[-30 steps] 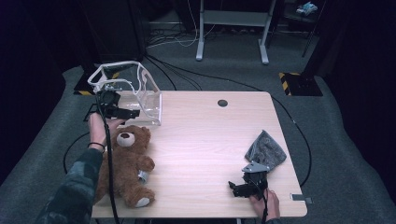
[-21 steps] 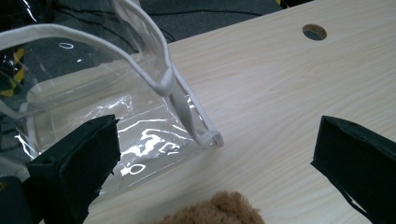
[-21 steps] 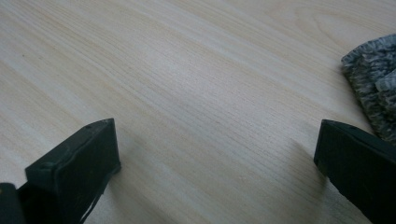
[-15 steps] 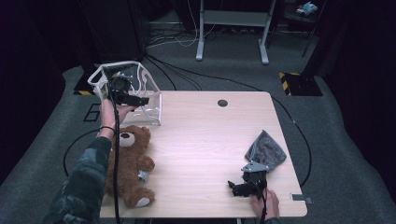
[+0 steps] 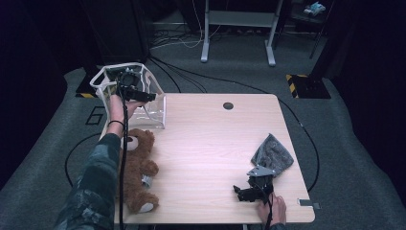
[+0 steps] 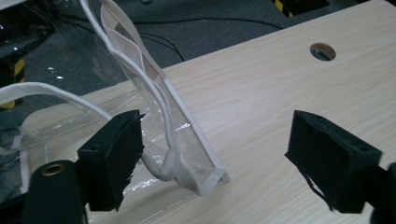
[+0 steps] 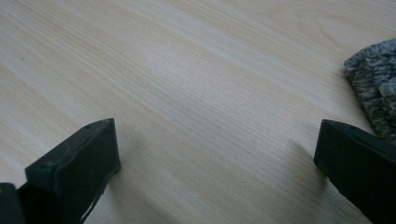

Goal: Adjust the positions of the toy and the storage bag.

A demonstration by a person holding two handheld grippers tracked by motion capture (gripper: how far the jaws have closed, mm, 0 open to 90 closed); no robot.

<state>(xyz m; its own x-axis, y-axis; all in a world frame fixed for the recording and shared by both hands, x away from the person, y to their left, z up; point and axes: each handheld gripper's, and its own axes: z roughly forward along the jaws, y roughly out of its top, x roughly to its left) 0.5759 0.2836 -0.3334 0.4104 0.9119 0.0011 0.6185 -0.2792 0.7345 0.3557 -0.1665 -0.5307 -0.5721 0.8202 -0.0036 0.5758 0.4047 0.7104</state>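
Clear plastic bag with white fabric trim and handles (image 5: 143, 103) stands at table's far left corner, mouth up, walls see-through and glossy, white strap looping over the top. Left gripper (image 6: 212, 154) is at its rim; jaws have just been narrowing, trimmed edge between them, pads not pressing yet. Right gripper (image 7: 215, 163) rests wide apart, nothing between, on light wooden table (image 5: 215, 143), grey cloth (image 5: 273, 153) just beside.

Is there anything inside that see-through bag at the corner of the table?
The clear bag looks empty: through its walls only the wooden table shows. The left gripper and hand cover part of it.
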